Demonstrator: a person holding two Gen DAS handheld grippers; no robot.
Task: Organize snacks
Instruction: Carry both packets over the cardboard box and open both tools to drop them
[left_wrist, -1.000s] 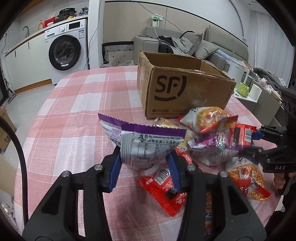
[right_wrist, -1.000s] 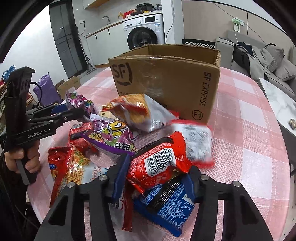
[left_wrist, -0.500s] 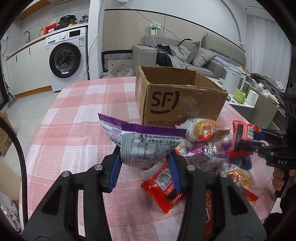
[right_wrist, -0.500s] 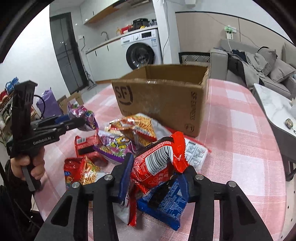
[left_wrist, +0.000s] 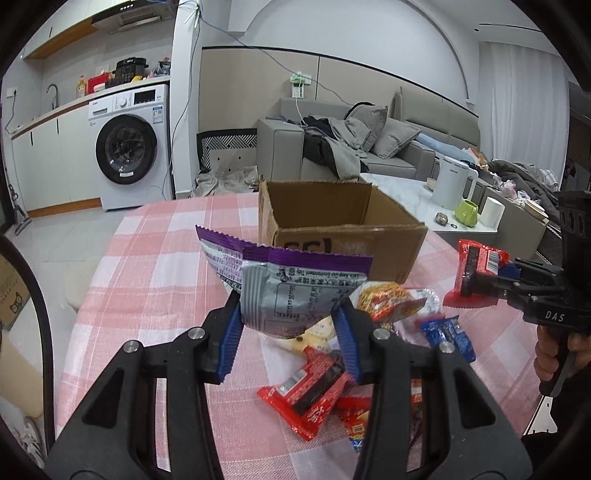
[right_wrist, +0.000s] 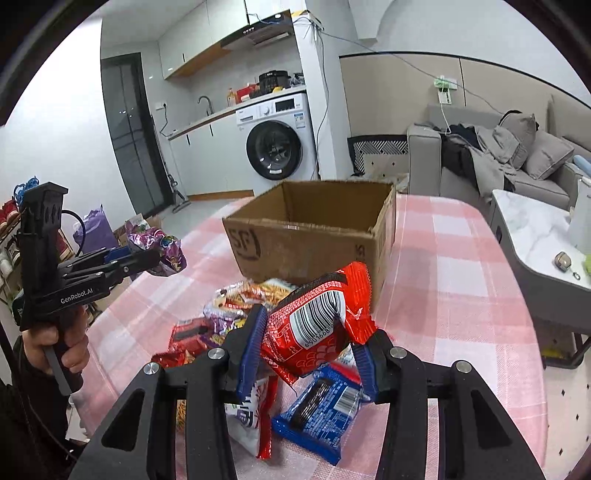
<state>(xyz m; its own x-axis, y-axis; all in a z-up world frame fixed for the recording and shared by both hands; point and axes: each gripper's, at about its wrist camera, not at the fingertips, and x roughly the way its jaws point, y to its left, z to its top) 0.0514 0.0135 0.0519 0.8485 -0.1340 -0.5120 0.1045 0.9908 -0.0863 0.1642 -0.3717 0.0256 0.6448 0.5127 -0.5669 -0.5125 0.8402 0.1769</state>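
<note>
Both claws gripping snack packets above the desk

The left claw (left_wrist: 288, 325) is clenching a purple-and-silver packet (left_wrist: 291, 284), the right claw (right_wrist: 306, 343) a red packet (right_wrist: 317, 317); each packet is sitting between blue pads, hanging over the snack pile (right_wrist: 229, 310) just before the open cardboard box (right_wrist: 314, 229) on the checked desk (right_wrist: 458, 280)

Both hand-held grippers are matte black plastic, each with two broad arms pierced by triangular cut-outs and fixed with round silver screws. The left gripper (left_wrist: 288, 325) has ribbed blue pads on its fingers (left_wrist: 229, 334); the right gripper (right_wrist: 308, 349) has the same. Seen side-on, the left's body reads "GenRobot.AI" in white, the right's "DAS". A black cable loops beside the left gripper. Dark sleeves cover both wrists.
</note>
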